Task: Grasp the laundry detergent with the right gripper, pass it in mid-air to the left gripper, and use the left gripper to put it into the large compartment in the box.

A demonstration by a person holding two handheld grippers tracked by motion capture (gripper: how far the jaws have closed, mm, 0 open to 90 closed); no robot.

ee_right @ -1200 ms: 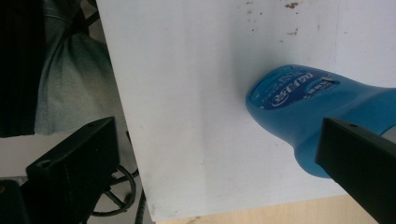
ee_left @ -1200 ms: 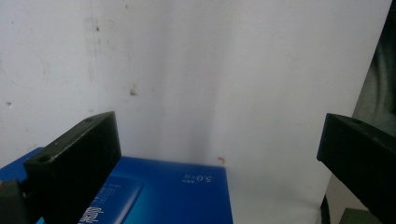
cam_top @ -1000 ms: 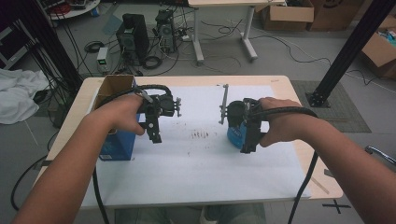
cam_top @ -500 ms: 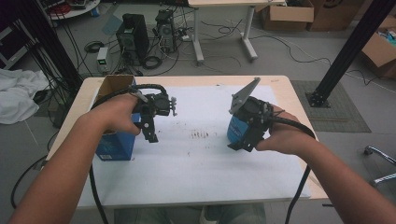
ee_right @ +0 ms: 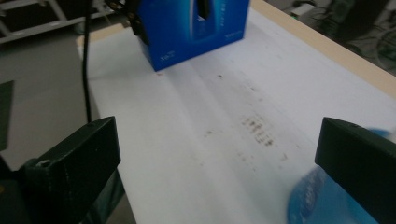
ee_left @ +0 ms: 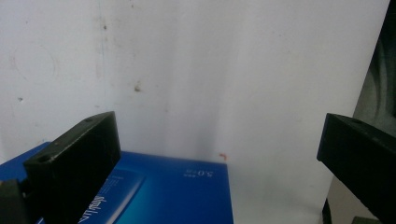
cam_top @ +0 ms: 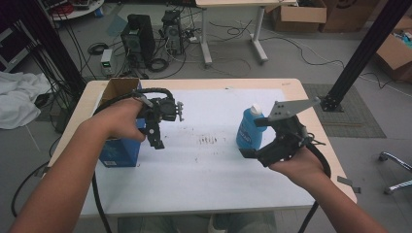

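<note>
The blue box (ee_left: 140,191) carries white print that reads "5.0", seen upside down in the left gripper view; the smaller characters beside it and the slanted white lettering lower on that face are too blurred to read; in the right gripper view the same box (ee_right: 191,28) shows small white print near its bottom corner, illegible; the blue bottle (cam_top: 250,128) shows no readable label.

This is a lab or workshop room. Behind the paper-covered table (cam_top: 291,87), two computer towers (cam_top: 138,36) sit on a bare grey floor amid loose cables (cam_top: 228,43). Cardboard boxes (cam_top: 296,14) stand by a second desk (cam_top: 233,5), and a black metal frame post (cam_top: 364,48) rises at the right.
</note>
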